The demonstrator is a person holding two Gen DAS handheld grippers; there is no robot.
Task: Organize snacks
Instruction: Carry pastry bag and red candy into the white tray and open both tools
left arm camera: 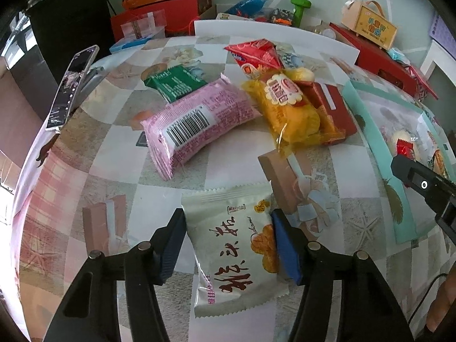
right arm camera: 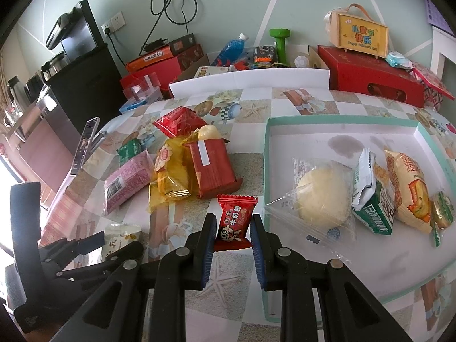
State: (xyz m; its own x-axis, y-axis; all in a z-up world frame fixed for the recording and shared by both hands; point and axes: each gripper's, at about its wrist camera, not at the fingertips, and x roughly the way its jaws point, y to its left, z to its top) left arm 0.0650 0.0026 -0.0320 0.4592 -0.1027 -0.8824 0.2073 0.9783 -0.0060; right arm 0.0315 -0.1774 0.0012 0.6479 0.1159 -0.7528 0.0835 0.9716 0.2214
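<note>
Your left gripper has its 2 blue pads against the sides of a white snack packet, which lies flat on the table near its front edge; the jaws are clamped on it. Your right gripper is closed on a small red candy, held just beside the left wall of the teal tray.

The tray sits toward the table's right edge and holds a round pastry in clear wrap, a green packet and a yellow packet, side by side. Near the table's middle lies a loose pile: a pink packet, a yellow bag, a red box and a red packet. A phone leans at the left edge.
</note>
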